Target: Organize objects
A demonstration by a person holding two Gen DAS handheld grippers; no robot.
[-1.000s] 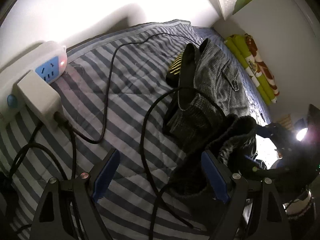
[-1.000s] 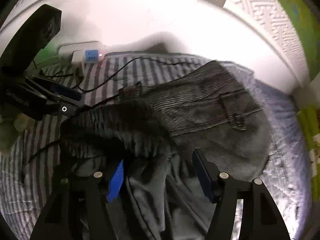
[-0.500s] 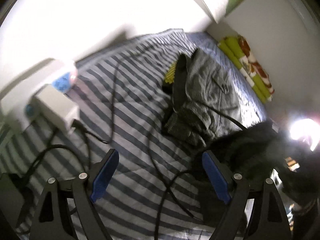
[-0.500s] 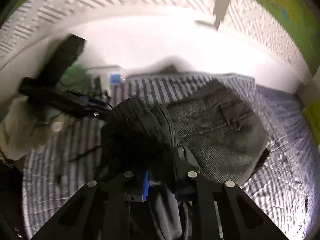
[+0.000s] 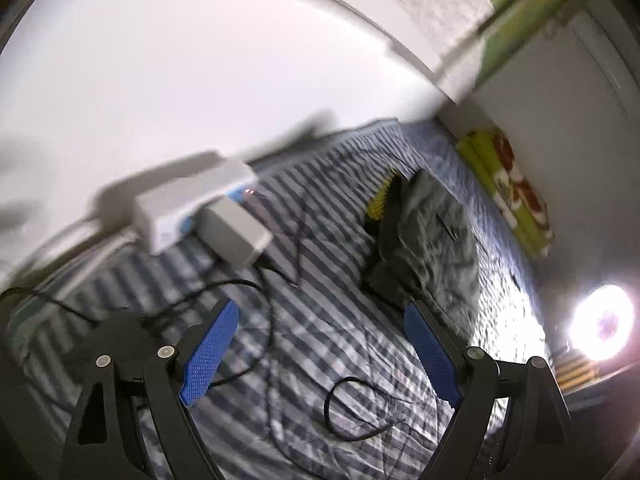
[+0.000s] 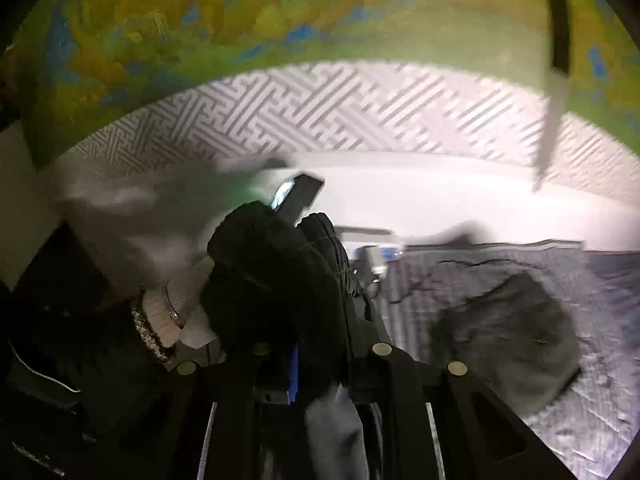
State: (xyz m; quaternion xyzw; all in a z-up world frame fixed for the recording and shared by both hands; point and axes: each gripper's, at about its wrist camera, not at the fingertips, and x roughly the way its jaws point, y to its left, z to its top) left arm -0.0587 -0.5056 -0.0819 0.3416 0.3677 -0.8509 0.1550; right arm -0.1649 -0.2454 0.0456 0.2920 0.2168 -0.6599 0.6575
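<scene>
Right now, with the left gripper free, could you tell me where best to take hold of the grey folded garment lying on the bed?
Judging from its pose, grip the near thick folded edge of the grey garment, coming from above on the open left gripper's side. That edge stands raised off the striped bedspread and clear of the black cable.

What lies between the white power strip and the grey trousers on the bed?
In the left wrist view, striped bedding crossed by a thin black cable separates the power strip from the trousers.
</scene>
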